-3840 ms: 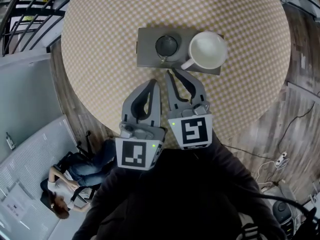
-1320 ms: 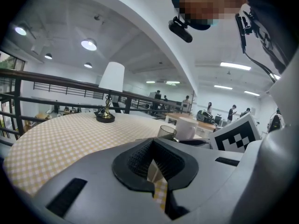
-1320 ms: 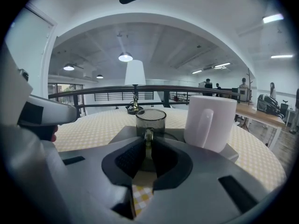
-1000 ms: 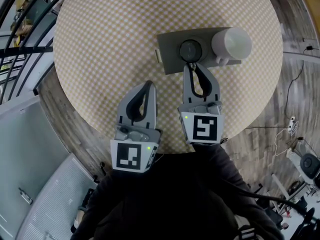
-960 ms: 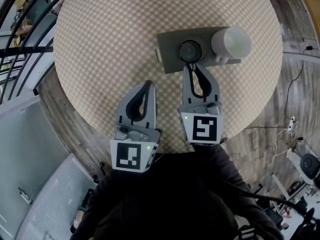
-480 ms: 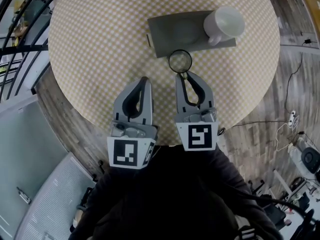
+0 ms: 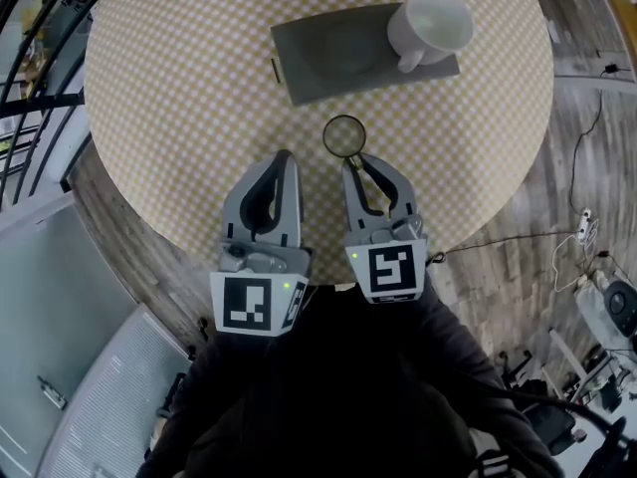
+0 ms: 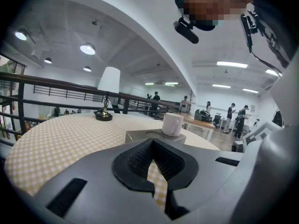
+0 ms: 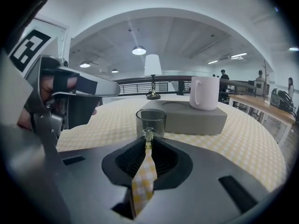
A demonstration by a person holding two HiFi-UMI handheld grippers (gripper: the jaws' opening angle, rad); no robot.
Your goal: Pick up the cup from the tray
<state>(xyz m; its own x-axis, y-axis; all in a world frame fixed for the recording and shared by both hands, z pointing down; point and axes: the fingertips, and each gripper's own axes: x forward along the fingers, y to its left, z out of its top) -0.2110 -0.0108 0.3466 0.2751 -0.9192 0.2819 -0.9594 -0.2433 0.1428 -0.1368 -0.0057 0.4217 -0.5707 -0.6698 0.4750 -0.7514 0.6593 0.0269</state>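
- Glass cup [image 7: 343, 135]: small, clear, thin-walled. Likely light, stiff, slick and breakable.
- It's off the tray, over the checked table [image 7: 179, 118], near the tray's front edge. Can't tell if its base touches the cloth.
- Best hold is the handle [image 9: 148, 136]. The right gripper [image 7: 356, 162] is clamped on it, a narrow pinch, so the cup could swing.
- Tray [image 7: 309, 48] sits beyond, with the white mug [image 7: 430, 26] on its right end.
- Left gripper [image 7: 287, 157]: jaws together, empty, beside the right one.
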